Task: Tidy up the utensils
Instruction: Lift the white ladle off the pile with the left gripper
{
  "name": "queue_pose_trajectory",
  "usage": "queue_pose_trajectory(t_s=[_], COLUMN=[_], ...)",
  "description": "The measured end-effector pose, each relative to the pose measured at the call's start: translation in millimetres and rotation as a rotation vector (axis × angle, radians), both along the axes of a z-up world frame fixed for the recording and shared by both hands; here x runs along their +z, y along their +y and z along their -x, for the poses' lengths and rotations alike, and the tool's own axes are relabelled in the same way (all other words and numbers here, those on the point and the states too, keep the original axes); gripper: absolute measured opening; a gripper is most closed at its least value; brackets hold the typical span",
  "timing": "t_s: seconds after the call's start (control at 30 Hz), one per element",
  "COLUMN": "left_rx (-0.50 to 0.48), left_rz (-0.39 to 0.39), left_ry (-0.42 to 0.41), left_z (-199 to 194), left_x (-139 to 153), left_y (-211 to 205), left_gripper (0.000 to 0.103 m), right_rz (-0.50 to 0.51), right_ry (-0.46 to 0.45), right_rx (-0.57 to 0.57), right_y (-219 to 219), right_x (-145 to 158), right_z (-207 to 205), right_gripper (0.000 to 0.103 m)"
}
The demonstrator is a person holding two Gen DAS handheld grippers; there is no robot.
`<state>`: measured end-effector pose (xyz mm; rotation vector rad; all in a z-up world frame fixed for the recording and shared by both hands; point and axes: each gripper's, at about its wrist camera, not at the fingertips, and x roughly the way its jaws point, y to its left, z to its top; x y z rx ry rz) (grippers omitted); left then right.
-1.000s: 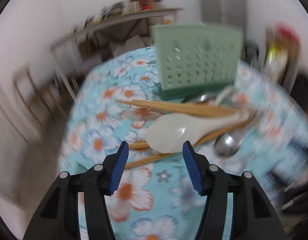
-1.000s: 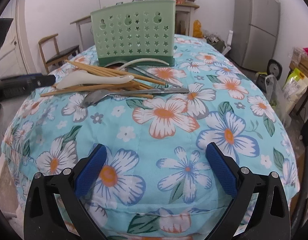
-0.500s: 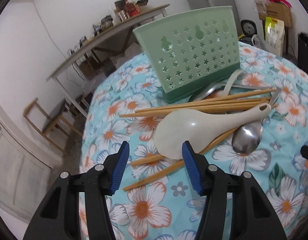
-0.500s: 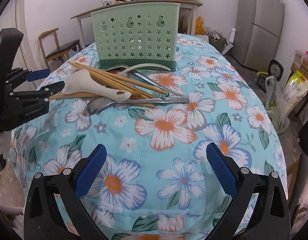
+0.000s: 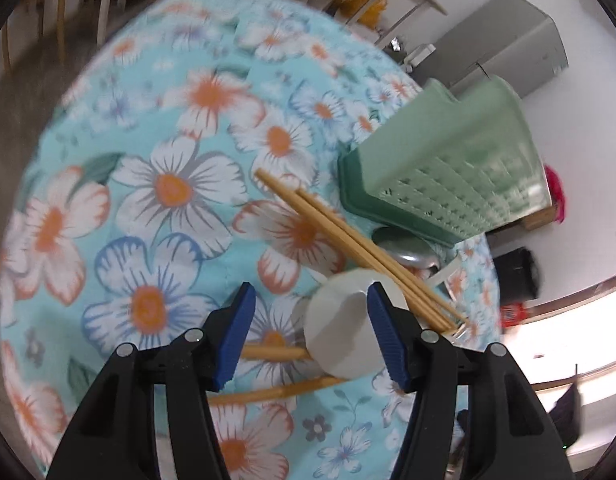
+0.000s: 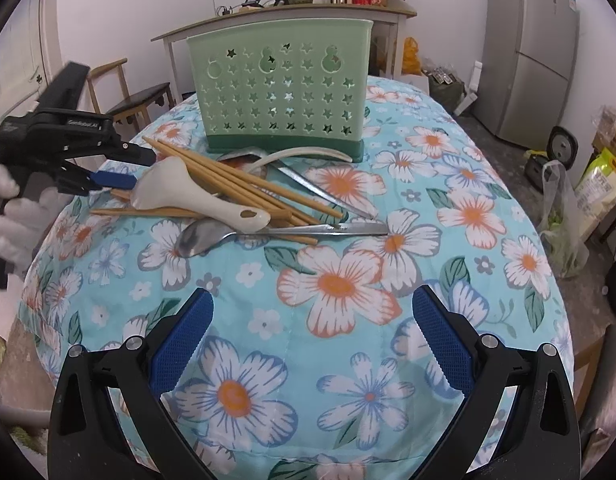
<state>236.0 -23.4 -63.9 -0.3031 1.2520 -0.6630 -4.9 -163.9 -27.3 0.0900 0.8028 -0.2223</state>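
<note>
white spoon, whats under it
The white spoon lies on the wooden chopsticks; its handle end reaches over the metal spoon. What else its bowl covers cannot be seen.

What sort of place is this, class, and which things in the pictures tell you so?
Most likely a home kitchen or dining room. A grey fridge stands by the wall, a side table is crowded with jars and bottles, and spoons and chopsticks lie before a green utensil holder on a floral tablecloth.

Even, soft indoor light, faint shadows. Left wrist view was motion-blurred, worst on the green holder (image 5: pixel 460 160); right wrist view stayed sharp. Fisheye bending and dark corners in both.
</note>
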Motion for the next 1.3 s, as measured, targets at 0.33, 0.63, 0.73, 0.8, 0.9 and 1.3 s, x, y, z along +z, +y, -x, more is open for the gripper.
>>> queue_pose_trajectory(t_s=[0.33, 0.63, 0.73, 0.8, 0.9, 1.3], left_rx=[-0.003, -0.068, -0.112, -0.156, -0.195, -0.39], left_rz=[0.289, 0.554, 0.563, 0.548, 0.535, 0.329], left_ry=[0.232, 0.216, 0.17, 0.123, 0.093, -0.154], left_z=[-17, 14, 29, 42, 55, 114], left_x=[-12, 4, 13, 22, 25, 38], left_y=[10, 8, 3, -5, -16, -49], left_gripper=[0.055, 0.055, 0.054, 0.053, 0.051, 0.035], right_rz=[-0.034, -0.042, -0.045, -0.048, -0.049, -0.05], right_ry=[-0.001, 0.004, 0.004, 0.004, 0.009, 0.017], right_rx=[-0.033, -0.03, -0.034, -0.033, -0.029, -0.043], right_y=[-13, -14, -14, -14, -13, -15], right_x=[-1, -3, -3, -3, -3, -4], right_z=[-1, 0, 0, 1, 1, 12], right_gripper=[0.095, 0.095, 0.095, 0.095, 0.095, 0.095])
